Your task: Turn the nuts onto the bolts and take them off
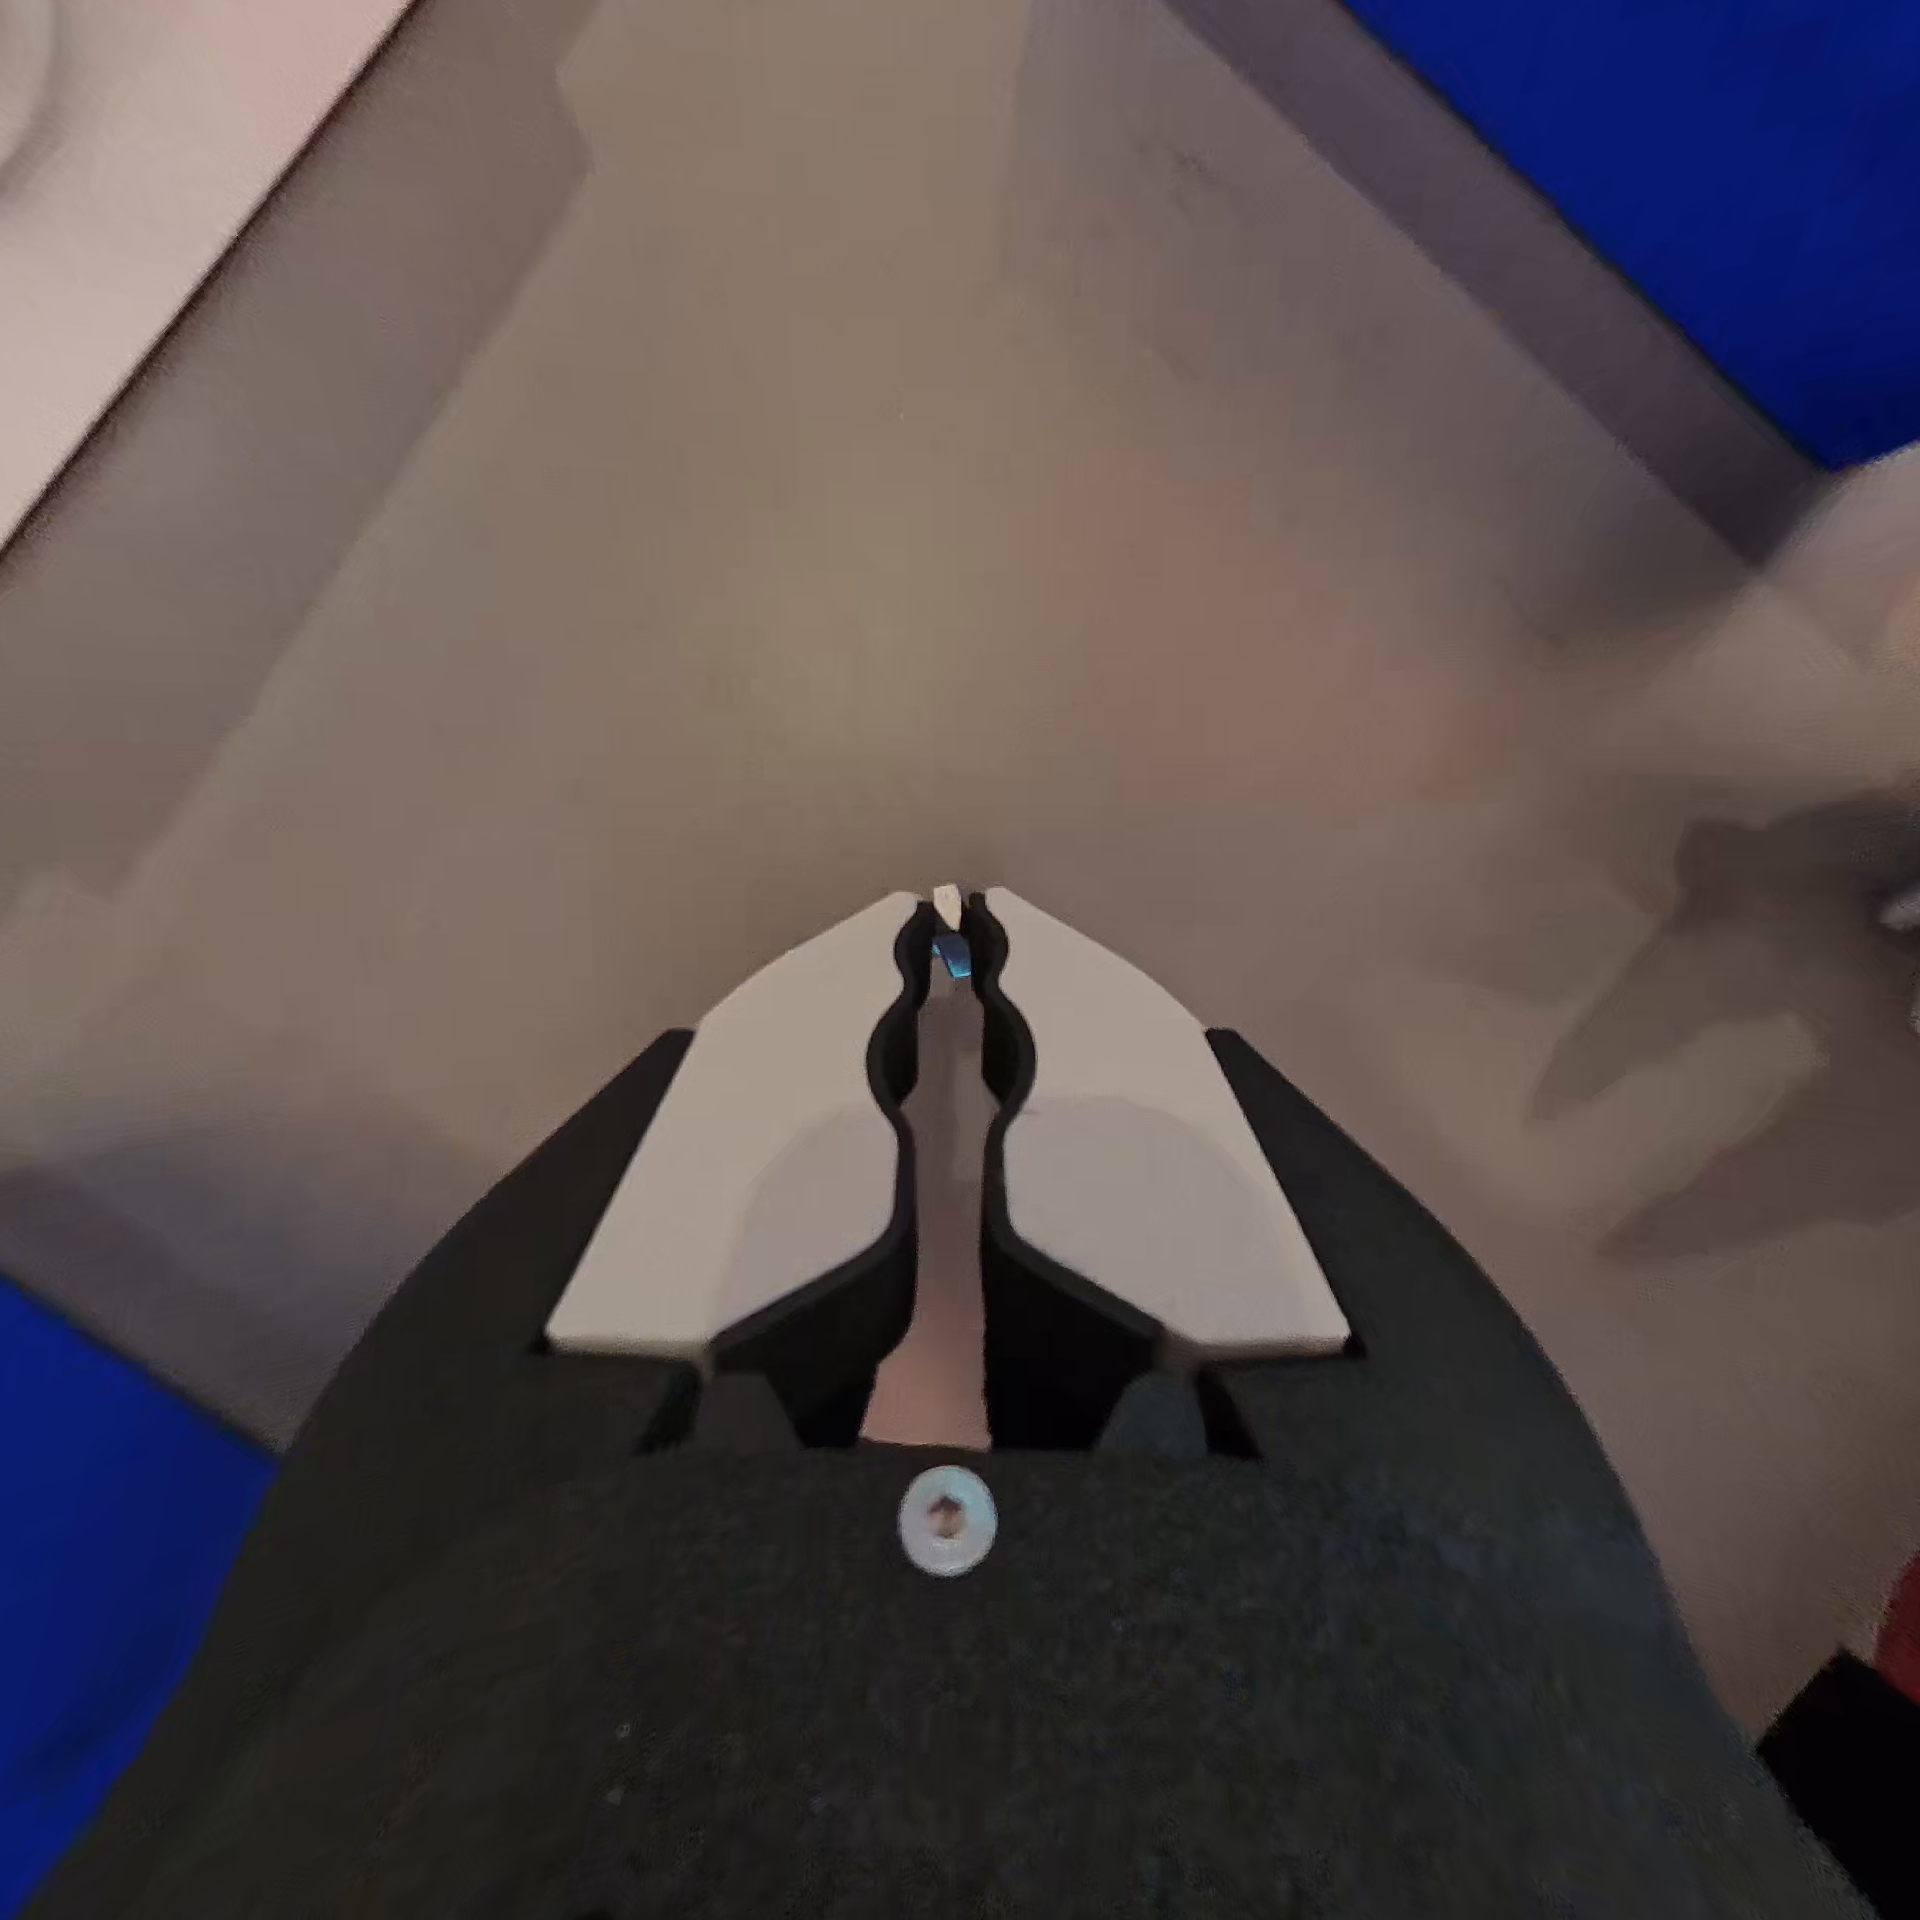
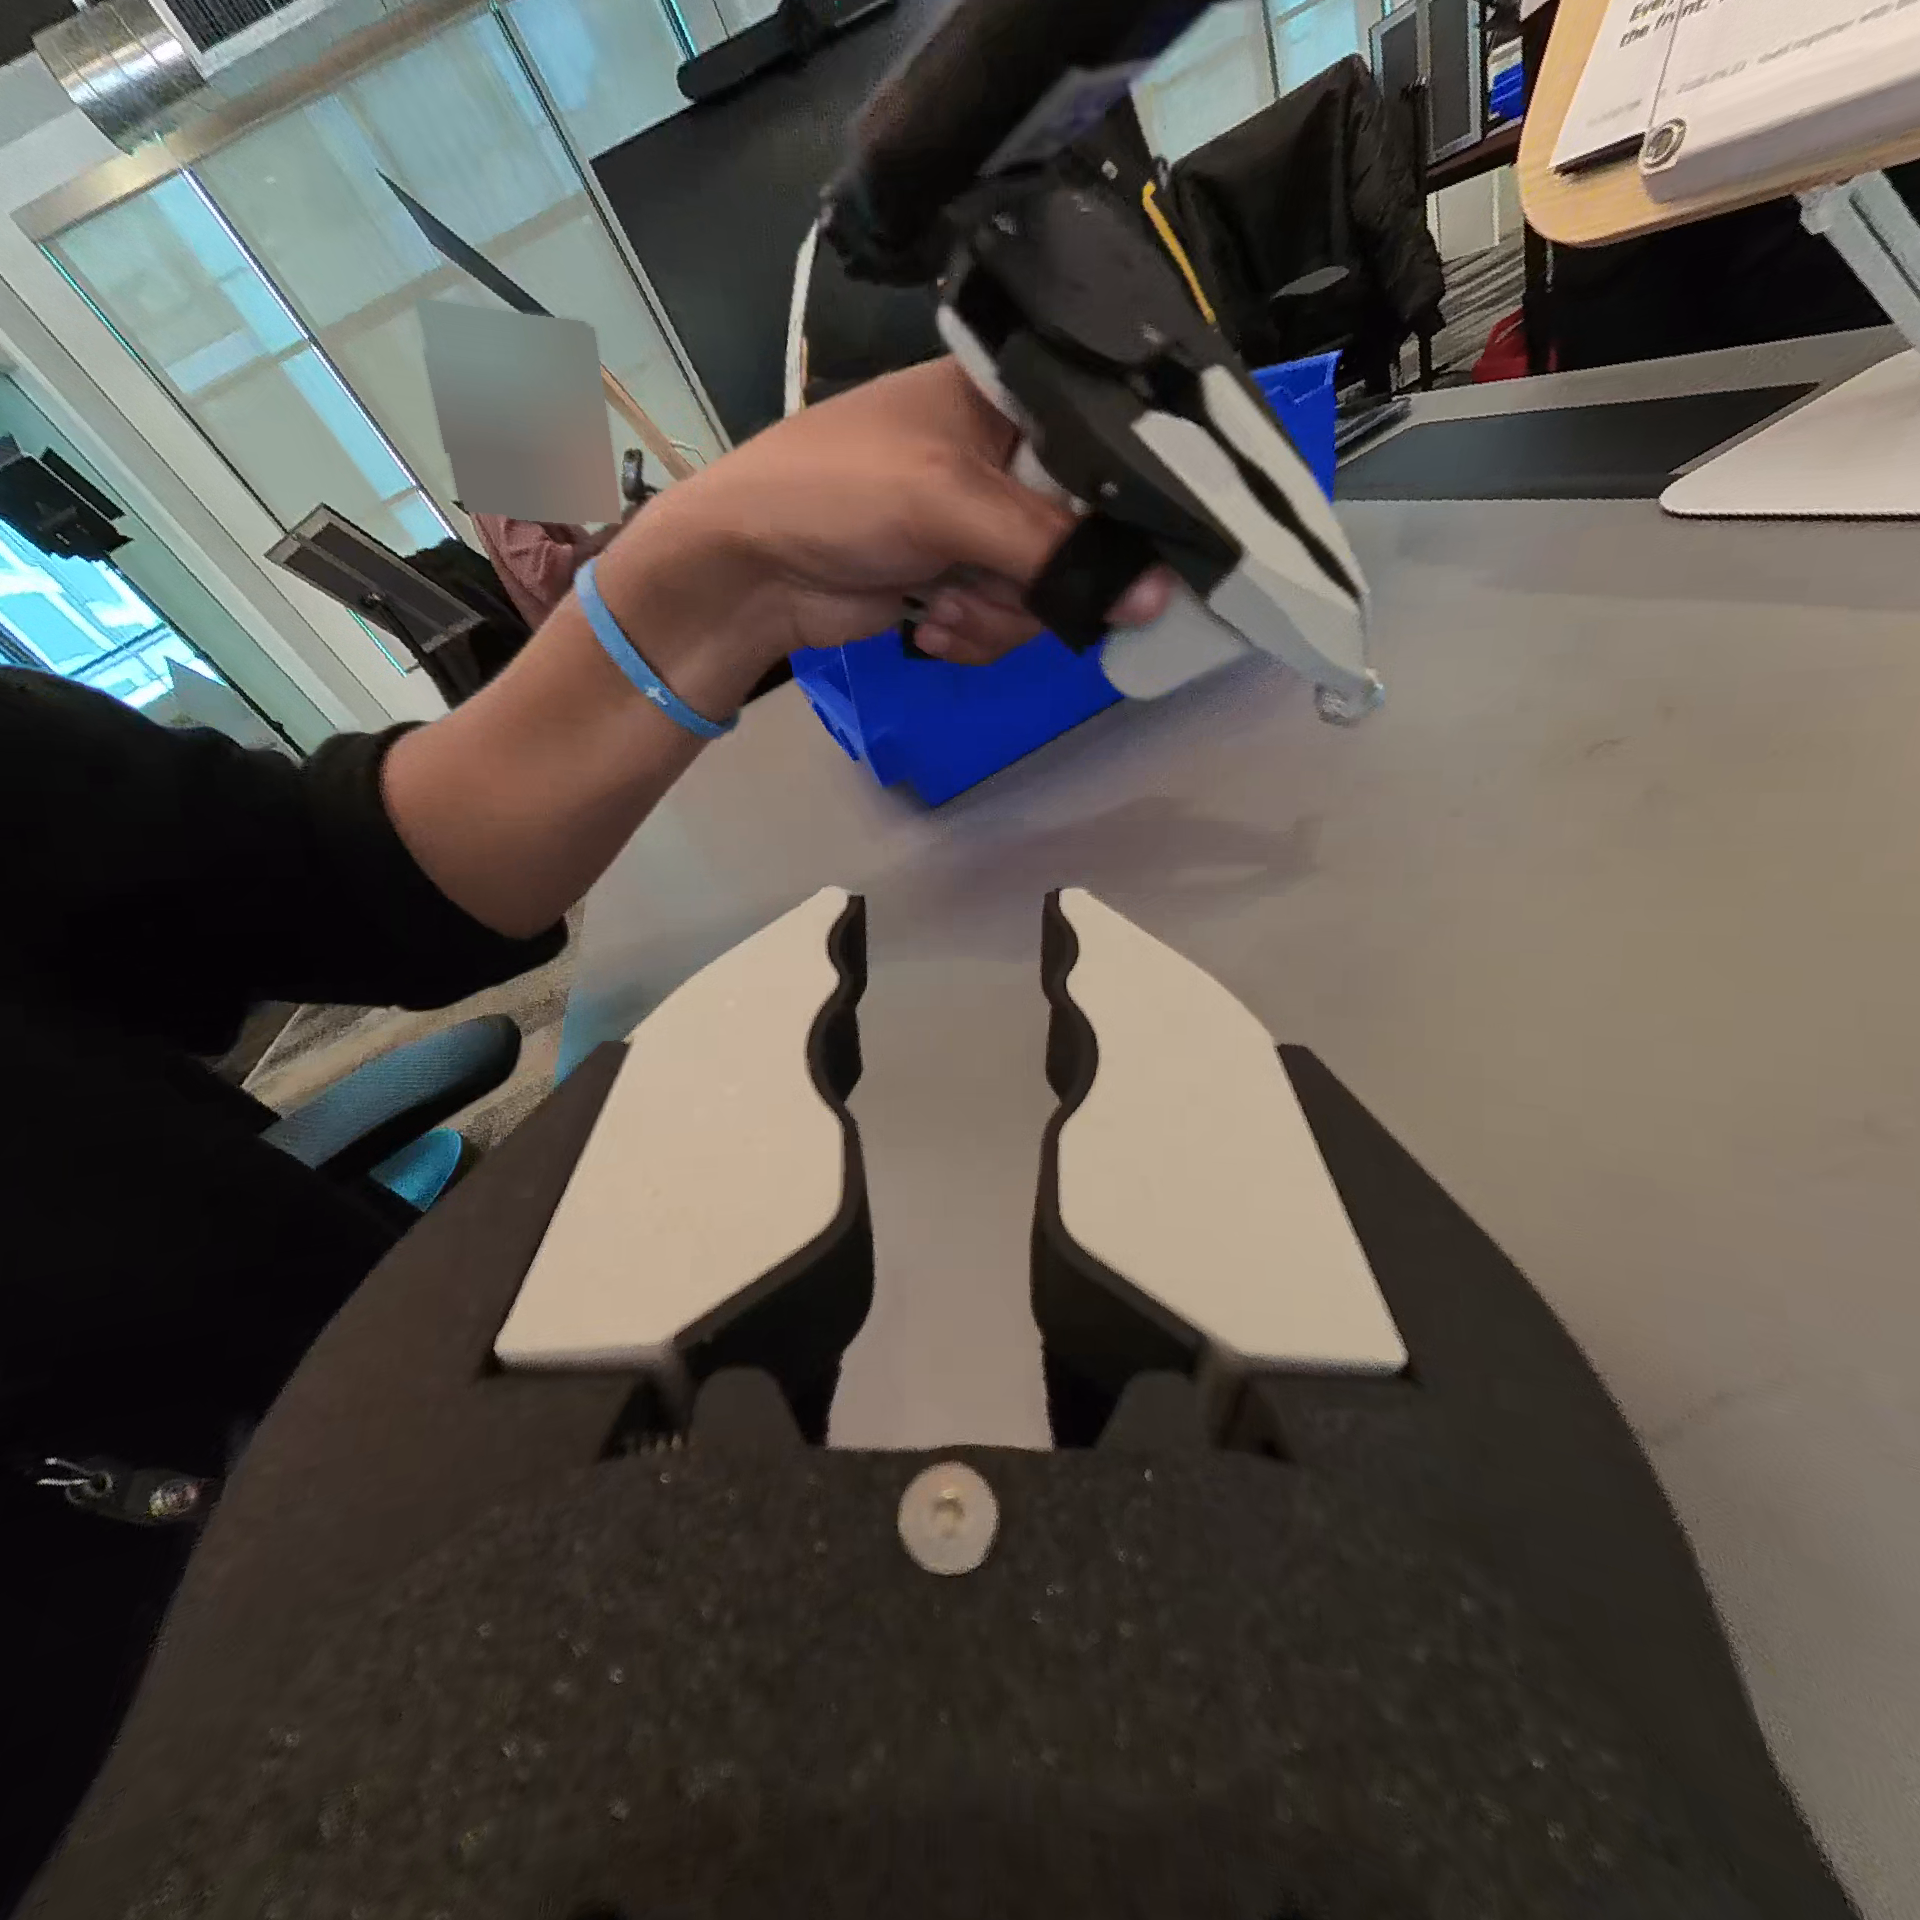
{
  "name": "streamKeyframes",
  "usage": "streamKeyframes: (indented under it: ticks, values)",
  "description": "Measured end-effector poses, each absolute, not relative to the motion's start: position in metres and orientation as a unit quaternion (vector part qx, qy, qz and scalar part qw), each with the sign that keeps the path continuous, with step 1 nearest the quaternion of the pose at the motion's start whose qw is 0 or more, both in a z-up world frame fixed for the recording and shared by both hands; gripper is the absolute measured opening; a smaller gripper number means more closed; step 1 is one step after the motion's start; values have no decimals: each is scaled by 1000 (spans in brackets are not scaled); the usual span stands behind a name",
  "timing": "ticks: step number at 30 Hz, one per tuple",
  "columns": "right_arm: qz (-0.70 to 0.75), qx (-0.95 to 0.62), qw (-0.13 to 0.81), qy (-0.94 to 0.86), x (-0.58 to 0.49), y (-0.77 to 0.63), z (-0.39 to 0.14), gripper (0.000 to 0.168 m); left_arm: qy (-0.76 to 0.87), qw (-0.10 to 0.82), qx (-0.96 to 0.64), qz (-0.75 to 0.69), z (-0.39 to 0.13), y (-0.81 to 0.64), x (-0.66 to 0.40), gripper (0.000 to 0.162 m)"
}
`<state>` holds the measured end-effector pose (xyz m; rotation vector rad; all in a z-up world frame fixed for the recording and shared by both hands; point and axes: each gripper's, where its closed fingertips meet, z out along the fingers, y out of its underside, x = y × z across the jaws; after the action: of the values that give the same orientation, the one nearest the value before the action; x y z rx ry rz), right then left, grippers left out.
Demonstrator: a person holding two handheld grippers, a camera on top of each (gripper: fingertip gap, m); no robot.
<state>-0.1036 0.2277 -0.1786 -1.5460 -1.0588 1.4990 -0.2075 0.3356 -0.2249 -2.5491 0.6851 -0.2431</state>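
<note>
Left gripper [image 1: 948, 902] pinches a small metal piece above the grey table [image 2: 1558, 831]; right gripper [image 2: 951, 909] waits empty.

The left gripper's jaws are nearly closed on a tiny silvery part [image 1: 948, 906], probably a nut or bolt end, though blur hides which; in the right wrist view it shows just past the fingertips. The right gripper's 2 jaws stand wide apart, holding nothing. A blue bin [image 2: 966, 707] sits behind the person's hand [image 2: 873, 520]. Such a part should be hard, light and slick, so grip across its flats, squarely, right at the tips.
</note>
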Motion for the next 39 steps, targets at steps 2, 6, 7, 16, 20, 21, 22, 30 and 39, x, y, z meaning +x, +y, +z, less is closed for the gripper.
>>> streamKeyframes:
  ticks: [2,6,7,16,20,21,22,30,39]
  values:
    - [580,-600,362,-414,-103,227,-179,32,242,223,-941,-80,-240,344,-204,6]
    - [586,-599,359,-412,-103,227,-179,32,247,209,-944,-69,-259,354,-196,5]
    - [586,-599,358,-412,-103,227,-178,32,248,208,-944,-63,-262,356,-196,5]
    - [590,-600,349,-412,-103,225,-180,32,247,214,-943,-65,-273,359,-190,16]
    - [599,-600,341,-406,-103,225,-180,32,243,261,-930,-83,-230,341,-191,43]
    - [602,-599,338,-405,-103,224,-180,32,247,288,-920,-98,-208,330,-192,43]
    - [603,-599,336,-405,-103,224,-180,32,251,310,-910,-114,-186,315,-197,44]
    - [609,-599,326,-405,-105,222,-182,32,352,316,-881,-16,-135,209,-358,41]
    - [594,-604,321,-422,-114,217,-189,33,444,144,-881,80,-237,200,-462,40]
